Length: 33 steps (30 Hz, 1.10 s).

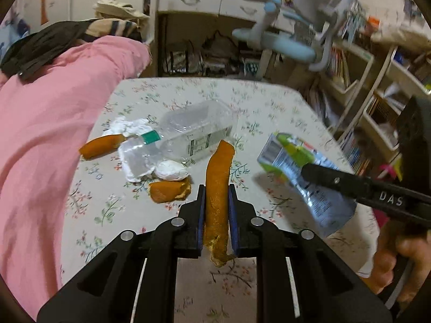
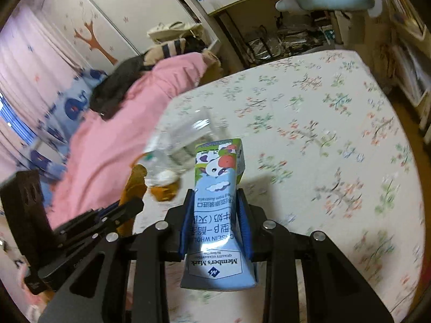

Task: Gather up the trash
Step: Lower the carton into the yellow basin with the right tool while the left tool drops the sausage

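My left gripper (image 1: 217, 191) is shut on a long orange peel strip (image 1: 218, 177), lifted above the floral table. My right gripper (image 2: 214, 196) is shut on a squashed blue-and-green milk carton (image 2: 216, 188), also held off the table; the same carton (image 1: 299, 172) shows at the right in the left wrist view. On the table lie a clear plastic bottle (image 1: 188, 134) with a green cap, crumpled white tissue (image 1: 126, 126), a white wad (image 1: 172, 170) and two more peel pieces (image 1: 169, 191) (image 1: 101, 146). The left gripper (image 2: 134, 204) shows at the left of the right wrist view.
A pink cloth (image 1: 48, 134) with dark clothes on it lies along the table's left side. The floral tablecloth (image 2: 323, 134) is bare on the right. A blue-grey chair (image 1: 282, 40), a desk with drawers and bookshelves (image 1: 377, 94) stand beyond the far edge.
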Available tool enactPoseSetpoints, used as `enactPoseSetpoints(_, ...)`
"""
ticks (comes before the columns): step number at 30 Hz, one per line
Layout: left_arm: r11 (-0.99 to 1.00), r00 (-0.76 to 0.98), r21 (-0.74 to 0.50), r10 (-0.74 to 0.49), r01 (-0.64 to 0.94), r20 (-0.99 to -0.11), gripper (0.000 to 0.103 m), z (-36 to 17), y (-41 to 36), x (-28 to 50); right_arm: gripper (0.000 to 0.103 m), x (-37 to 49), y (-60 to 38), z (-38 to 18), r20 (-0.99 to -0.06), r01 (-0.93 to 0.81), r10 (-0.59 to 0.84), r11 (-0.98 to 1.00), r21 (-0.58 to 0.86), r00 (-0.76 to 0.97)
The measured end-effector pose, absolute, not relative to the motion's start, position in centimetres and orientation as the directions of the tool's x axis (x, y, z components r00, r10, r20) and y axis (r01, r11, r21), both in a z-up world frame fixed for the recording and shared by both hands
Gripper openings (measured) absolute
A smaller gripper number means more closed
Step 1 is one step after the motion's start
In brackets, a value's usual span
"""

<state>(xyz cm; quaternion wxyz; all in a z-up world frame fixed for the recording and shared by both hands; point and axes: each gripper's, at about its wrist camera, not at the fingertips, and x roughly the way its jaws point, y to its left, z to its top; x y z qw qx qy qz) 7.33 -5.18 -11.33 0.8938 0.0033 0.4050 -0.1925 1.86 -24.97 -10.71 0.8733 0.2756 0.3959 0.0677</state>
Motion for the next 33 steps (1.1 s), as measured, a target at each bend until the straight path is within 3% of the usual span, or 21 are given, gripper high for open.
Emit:
enactPoseSetpoints(8, 0.926, 0.641, -0.158, -0.353, 0.342, -0.682, 0.015, -9.6, -2.9, 2.6, 0.031, -2.0, -22.5, -8.9, -0.587, 0.034, 0.401, 0.806, 0.591, 0.703)
enactPoseSetpoints(14, 0.936, 0.669, -0.177, -0.342, 0.304, -0.659, 0.015, -8.7, -1.0, -1.2, 0.031, -6.6, -18.5, -8.7, -0.594, -0.035, 0.425, 0.831, 0.555, 0.683)
enactPoseSetpoints(23, 0.948, 0.694, -0.174, -0.314, 0.266, -0.648, 0.015, -8.7, 1.4, -6.4, 0.031, -12.6, -14.1, -12.9, -0.665, -0.060, 0.481, 0.832, 0.551, 0.572)
enactPoseSetpoints(33, 0.950, 0.684, -0.160, -0.304, 0.267, -0.663, 0.015, -9.7, 2.0, -9.7, 0.036, -12.6, -10.1, -16.9, -0.789, -0.089, 0.445, 0.888, 0.452, 0.424)
